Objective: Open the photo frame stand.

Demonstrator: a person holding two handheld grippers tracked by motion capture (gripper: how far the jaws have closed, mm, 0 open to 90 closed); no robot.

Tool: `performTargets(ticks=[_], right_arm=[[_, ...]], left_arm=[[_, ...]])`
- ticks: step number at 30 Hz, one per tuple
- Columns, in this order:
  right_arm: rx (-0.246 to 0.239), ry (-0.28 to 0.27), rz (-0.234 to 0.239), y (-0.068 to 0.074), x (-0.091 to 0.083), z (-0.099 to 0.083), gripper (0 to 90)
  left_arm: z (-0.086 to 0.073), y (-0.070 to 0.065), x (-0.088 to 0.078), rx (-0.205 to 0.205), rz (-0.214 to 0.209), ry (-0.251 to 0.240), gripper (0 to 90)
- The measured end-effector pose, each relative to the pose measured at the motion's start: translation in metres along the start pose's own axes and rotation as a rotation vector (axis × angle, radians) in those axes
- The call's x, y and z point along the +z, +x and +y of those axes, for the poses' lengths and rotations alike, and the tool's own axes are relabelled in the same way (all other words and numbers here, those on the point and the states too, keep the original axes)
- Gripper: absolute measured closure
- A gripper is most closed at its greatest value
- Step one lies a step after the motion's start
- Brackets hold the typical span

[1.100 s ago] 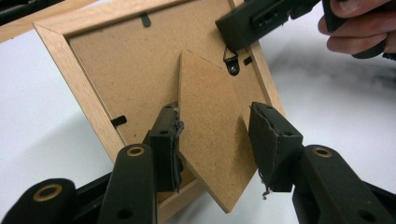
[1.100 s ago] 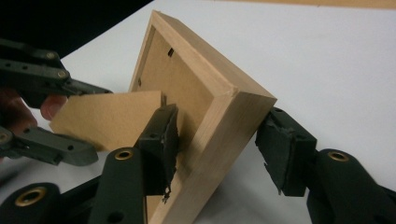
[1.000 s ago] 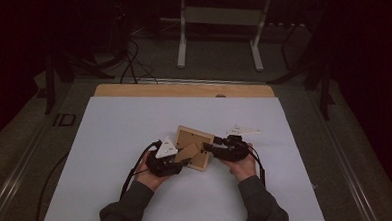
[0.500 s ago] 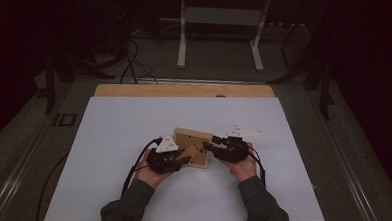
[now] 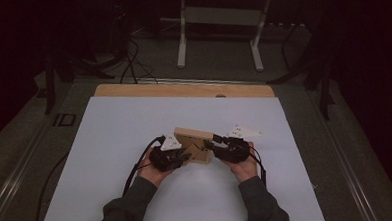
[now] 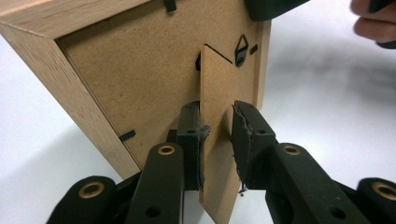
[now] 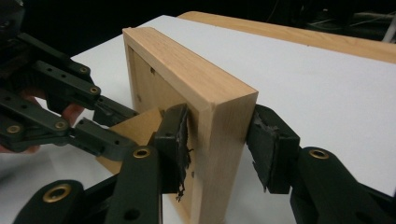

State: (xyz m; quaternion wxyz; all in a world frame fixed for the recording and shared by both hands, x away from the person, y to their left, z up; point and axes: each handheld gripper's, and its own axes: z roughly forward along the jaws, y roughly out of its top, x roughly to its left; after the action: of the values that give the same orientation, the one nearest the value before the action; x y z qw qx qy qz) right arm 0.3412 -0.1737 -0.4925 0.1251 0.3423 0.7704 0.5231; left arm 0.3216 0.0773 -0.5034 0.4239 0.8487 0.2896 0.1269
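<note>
Right tongs [image 7: 217, 140] clamped across wooden picture frame [image 7: 187, 93], closing left tongs [image 6: 217, 135] not quite gripping its stand flap [image 6: 217, 116].

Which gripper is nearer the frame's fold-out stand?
Left. The left gripper has its jaws around the stand, one pad touching. The right gripper straddles the picture frame edge.

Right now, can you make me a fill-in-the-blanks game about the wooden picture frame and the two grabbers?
1. The right gripper holds the picture frame by its wooden ____.
2. The left gripper has its jaws on either side of the fold-out ____ on the frame's back.
3. The frame stands on a ____ table top.
4. The small metal hanger on the frame's back is shaped like a ____.

Missing words: edge; stand; white; triangle
</note>
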Motion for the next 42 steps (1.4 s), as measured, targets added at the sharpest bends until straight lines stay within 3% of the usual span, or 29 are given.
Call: performTargets(ticks=[20,42], right_arm=[[-0.028,-0.01,-0.047,0.0,-0.003,0.001,57.5],[-0.041,-0.01,-0.035,0.001,-0.003,0.001,57.5]], left_arm=[[0.007,0.006,0.012,0.034,0.046,0.012,74.7],[0.008,0.011,0.016,0.066,0.069,0.014,73.2]])
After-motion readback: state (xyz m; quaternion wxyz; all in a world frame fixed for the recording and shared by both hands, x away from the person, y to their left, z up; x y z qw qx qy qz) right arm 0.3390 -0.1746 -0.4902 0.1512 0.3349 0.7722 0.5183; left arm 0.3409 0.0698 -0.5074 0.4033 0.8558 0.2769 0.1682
